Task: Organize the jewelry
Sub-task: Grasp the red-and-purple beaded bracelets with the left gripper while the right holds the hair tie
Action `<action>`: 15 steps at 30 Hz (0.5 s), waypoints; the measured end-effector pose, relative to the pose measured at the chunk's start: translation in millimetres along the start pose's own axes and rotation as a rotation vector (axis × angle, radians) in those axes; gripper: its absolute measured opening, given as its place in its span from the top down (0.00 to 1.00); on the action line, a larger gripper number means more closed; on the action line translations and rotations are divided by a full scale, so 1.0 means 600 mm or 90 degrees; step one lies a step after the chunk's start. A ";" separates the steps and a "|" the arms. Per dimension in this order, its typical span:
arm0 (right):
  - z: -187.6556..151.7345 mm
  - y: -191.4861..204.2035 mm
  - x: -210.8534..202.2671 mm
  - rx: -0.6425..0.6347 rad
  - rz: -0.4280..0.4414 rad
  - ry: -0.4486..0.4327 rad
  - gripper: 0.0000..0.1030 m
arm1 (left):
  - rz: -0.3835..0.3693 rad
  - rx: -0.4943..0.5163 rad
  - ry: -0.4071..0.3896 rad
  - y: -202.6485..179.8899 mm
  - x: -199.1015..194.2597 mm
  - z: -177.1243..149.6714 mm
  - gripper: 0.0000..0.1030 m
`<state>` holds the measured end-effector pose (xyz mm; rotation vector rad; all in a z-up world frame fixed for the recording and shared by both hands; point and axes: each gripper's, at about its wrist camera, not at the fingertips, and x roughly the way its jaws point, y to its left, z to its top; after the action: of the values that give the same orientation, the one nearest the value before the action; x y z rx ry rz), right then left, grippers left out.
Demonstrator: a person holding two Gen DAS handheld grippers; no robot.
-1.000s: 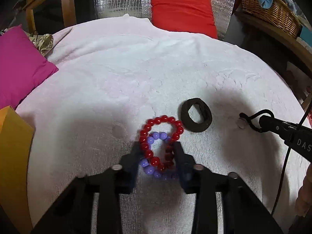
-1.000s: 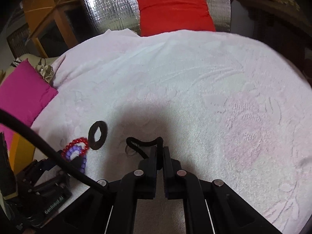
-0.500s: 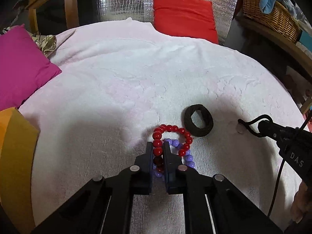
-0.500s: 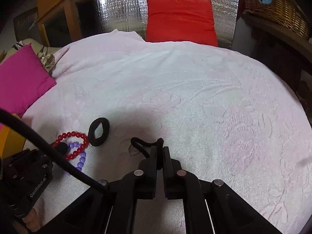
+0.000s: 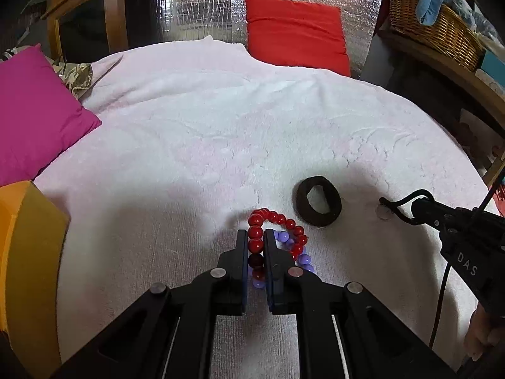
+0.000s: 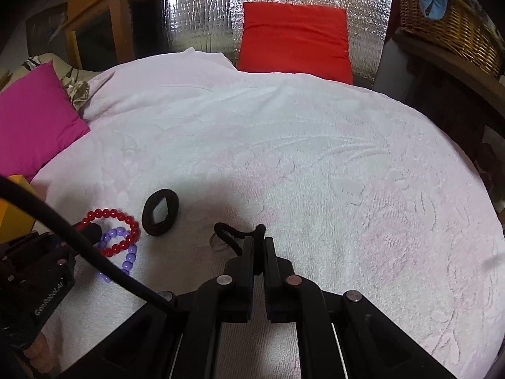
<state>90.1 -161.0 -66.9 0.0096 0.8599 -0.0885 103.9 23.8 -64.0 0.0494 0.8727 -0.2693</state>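
Hiding purple beads [image 5: 304, 258]: left claw [image 5: 255, 237]

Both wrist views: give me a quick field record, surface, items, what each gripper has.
surface: white towel
left gripper: shut on red bead bracelet
right gripper: shut on thin black cord
purple bead bracelet: under the red one, overlapping it
black hair band: loose, flat on towel, between the two grippers
clear disc: by the cord's loop, attachment unclear
background: pink cushion, red cushion
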 end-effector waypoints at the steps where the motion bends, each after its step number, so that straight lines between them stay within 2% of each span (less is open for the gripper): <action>1: 0.000 0.000 0.000 0.000 0.000 0.000 0.94 | -0.001 0.000 -0.002 0.000 -0.002 0.000 0.91; 15: -0.002 0.009 0.001 -0.006 -0.013 -0.004 0.94 | 0.004 -0.003 -0.021 0.008 -0.021 0.004 0.91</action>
<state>90.0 -155.5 -68.5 -0.0084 0.8548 -0.1028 99.3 30.7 -53.0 0.0433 0.8395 -0.2616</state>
